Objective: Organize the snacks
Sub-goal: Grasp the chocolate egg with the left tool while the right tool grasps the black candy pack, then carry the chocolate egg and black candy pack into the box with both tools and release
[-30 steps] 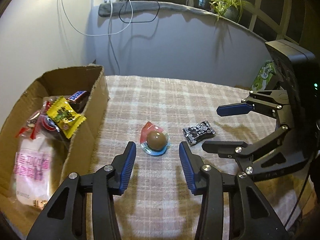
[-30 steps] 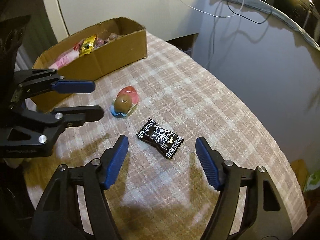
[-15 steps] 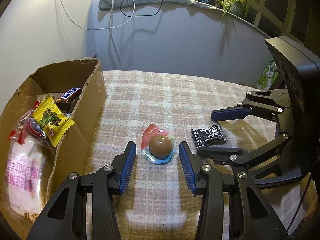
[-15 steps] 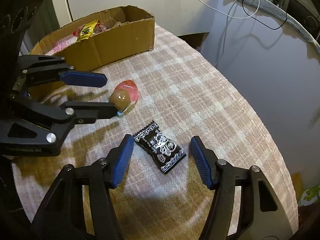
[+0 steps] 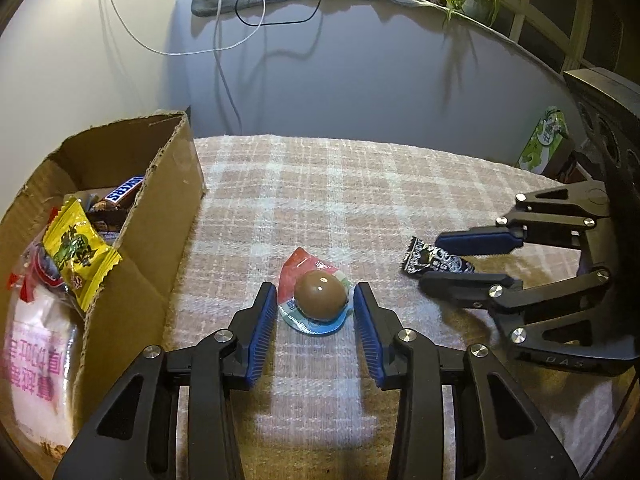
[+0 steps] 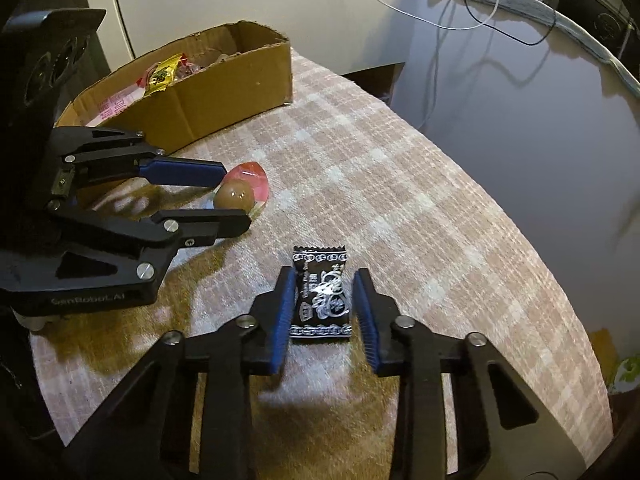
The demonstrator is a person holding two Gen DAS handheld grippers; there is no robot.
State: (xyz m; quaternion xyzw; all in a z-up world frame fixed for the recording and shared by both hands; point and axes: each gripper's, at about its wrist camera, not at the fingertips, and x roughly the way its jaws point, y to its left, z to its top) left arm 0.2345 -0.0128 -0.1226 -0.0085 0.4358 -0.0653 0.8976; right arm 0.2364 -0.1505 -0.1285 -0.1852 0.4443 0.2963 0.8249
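A brown egg-shaped snack (image 5: 320, 300) in a red and blue wrapper lies on the checked tablecloth (image 5: 320, 184). My left gripper (image 5: 316, 312) straddles it, and its jaws are closing, with slim gaps still showing at both pads. In the right wrist view the egg snack (image 6: 236, 196) sits between the left gripper's (image 6: 234, 198) fingertips. A black snack packet (image 6: 322, 300) lies lengthwise between my right gripper's (image 6: 324, 300) closing pads, which touch its sides. The left wrist view shows that packet (image 5: 436, 260) pinched by the right gripper (image 5: 432, 260).
An open cardboard box (image 5: 152, 240) at the table's left holds a yellow packet (image 5: 78, 252), a chocolate bar and a white bag. A green carton (image 5: 546, 146) stands beyond the far right edge. Cables hang on the wall behind.
My right jaws have closed in on the black packet, which turned lengthwise between them. My left gripper came forward over the egg snack and its jaws narrowed slightly.
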